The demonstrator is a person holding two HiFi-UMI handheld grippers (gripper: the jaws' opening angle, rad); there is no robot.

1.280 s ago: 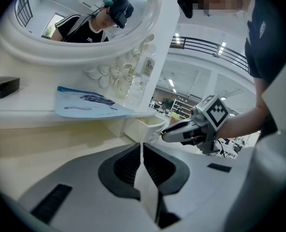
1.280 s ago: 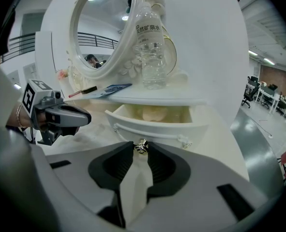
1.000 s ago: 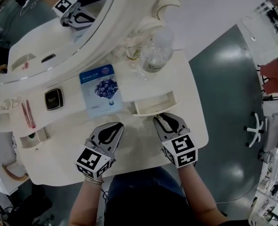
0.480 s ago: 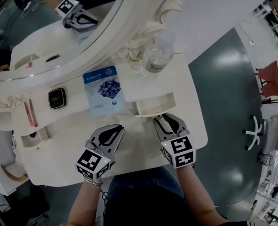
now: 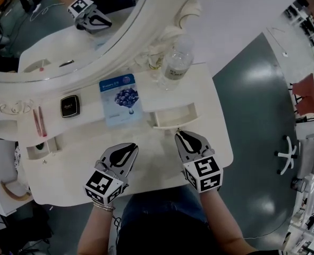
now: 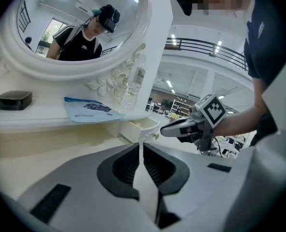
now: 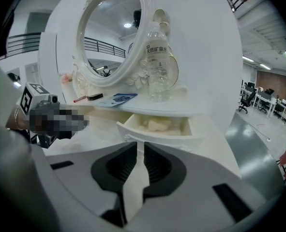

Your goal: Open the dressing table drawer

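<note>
Surface: white dressing table, oval mirror along its back edge.
Right gripper: over the front right part; jaws have just been closing, now a narrow slit apart with nothing between them.
Left gripper: beside it, mid-front, jaws together and empty.
Drawer: pulled out open, just beyond the right gripper's tips.
Back shelf: bottle above the drawer, blue packet left of it, black case further left.
</note>
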